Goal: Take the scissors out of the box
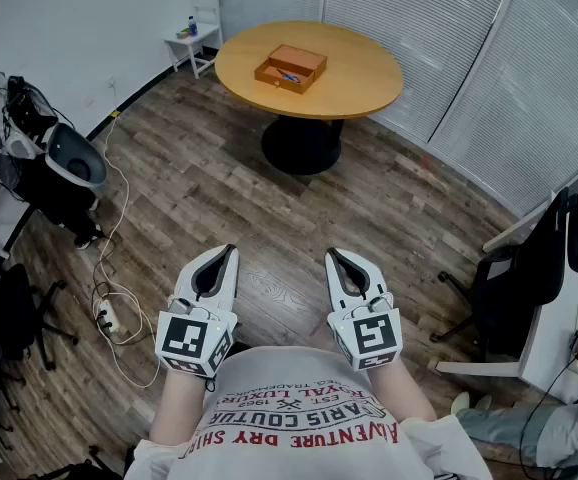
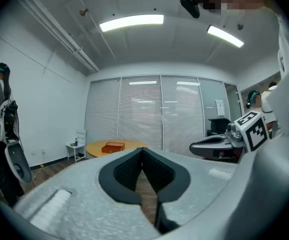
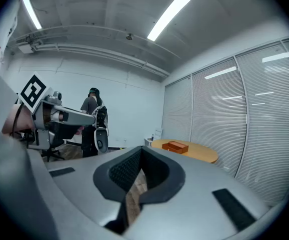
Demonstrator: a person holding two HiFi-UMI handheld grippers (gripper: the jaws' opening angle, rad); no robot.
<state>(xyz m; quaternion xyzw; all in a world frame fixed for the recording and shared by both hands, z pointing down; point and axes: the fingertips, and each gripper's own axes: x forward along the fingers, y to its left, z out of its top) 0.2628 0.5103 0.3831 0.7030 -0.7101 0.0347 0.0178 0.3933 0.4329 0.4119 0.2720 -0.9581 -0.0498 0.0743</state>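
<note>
- Head view: left gripper [image 1: 231, 251] and right gripper [image 1: 332, 256] hang well short of the round table [image 1: 359, 68]. The box [image 1: 270, 77] lies open on the table, straight ahead, neither hand clearly nearer. The bluish scissors [image 1: 289, 76] lie inside it, long axis too small to read.
- Left gripper view: jaws together, nothing between them; the box is far ahead.
- Right gripper view: jaws closed and empty; the box is ahead, slightly right.
</note>
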